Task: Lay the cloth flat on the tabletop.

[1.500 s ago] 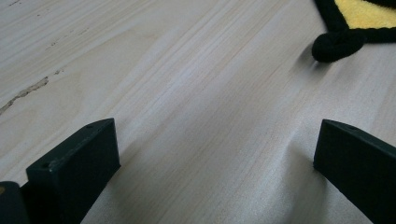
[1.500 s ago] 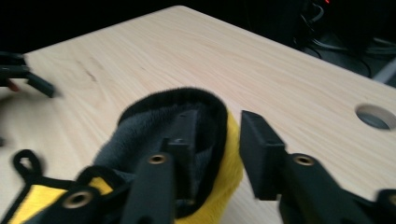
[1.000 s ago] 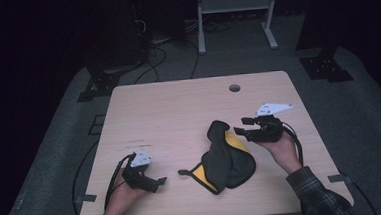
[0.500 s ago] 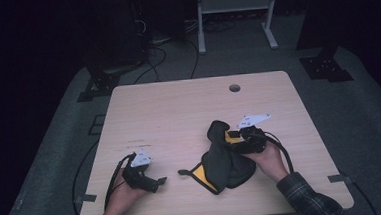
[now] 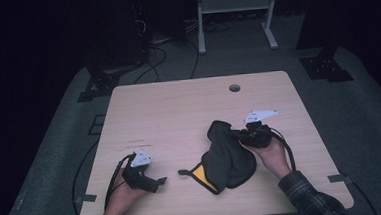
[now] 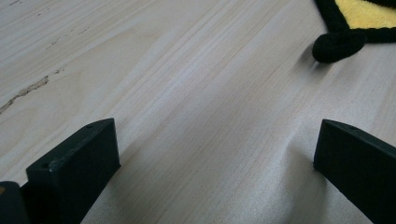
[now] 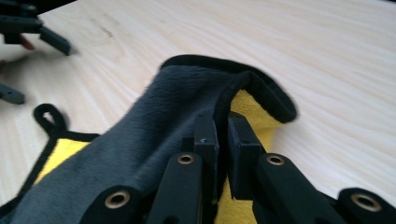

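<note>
Table [image 5: 179,113]: light wood top, rounded corners, round grommet hole [image 5: 234,88] near its far edge. Floor [image 5: 56,161]: grey carpet, dim. White metal stand [image 5: 233,14] beyond the table, two legs with a crossbar. Black cables [image 5: 165,51] trail across the floor behind. Black bracket feet [image 5: 326,66] at far right and far left. Surrounding room dark.

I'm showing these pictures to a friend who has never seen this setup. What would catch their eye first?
Probably the dark grey cloth with a bright yellow underside, crumpled at the table's near right. The right gripper is shut on a folded edge of it, jaws pinched together. At the near left, the left gripper rests open on bare wood, just short of the cloth's black hanging loop.
</note>
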The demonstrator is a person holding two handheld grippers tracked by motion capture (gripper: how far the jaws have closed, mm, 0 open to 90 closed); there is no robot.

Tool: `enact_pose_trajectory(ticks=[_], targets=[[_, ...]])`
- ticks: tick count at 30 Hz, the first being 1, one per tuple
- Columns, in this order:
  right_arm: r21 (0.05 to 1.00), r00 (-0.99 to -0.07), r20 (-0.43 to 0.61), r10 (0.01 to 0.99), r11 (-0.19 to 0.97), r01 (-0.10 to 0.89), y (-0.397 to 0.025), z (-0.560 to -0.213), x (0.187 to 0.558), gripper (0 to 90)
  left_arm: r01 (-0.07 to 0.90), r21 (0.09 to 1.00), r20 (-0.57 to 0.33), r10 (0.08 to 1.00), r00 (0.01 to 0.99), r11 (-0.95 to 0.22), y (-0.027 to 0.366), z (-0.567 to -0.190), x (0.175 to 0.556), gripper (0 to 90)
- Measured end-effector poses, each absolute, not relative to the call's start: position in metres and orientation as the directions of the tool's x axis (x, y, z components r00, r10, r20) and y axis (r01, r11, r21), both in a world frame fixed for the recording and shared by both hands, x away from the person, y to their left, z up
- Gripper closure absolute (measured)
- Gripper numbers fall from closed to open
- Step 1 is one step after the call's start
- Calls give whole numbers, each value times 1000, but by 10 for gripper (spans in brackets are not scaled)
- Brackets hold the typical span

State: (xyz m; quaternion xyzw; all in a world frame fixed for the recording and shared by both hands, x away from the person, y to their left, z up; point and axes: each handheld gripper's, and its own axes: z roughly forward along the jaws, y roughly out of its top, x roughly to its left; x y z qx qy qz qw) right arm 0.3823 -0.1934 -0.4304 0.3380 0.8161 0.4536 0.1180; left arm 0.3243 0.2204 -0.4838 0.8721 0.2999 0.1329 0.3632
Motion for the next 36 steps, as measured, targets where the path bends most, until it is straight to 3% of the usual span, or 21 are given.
enact_pose_trajectory(ticks=[11, 16, 29, 30, 36], targets=[[825, -656, 94, 749, 311, 473, -242, -428, 390, 837, 430, 714, 12, 624, 781, -552, 219, -484, 324, 0], [786, -598, 100, 795, 306, 538, -265, -444, 404, 835, 432, 706, 18, 625, 781, -560, 216, -482, 325, 0], [691, -584, 27, 811, 407, 597, -262, -470, 420, 832, 397, 779, -38, 595, 803, -485, 191, -451, 338, 1], [688, -585, 25, 811, 410, 598, -262, -471, 421, 832, 392, 785, -40, 591, 805, -480, 187, -449, 340, 47], [686, -586, 32, 810, 408, 602, -262, -471, 421, 832, 362, 794, -37, 555, 831, -488, 156, -440, 357, 116]])
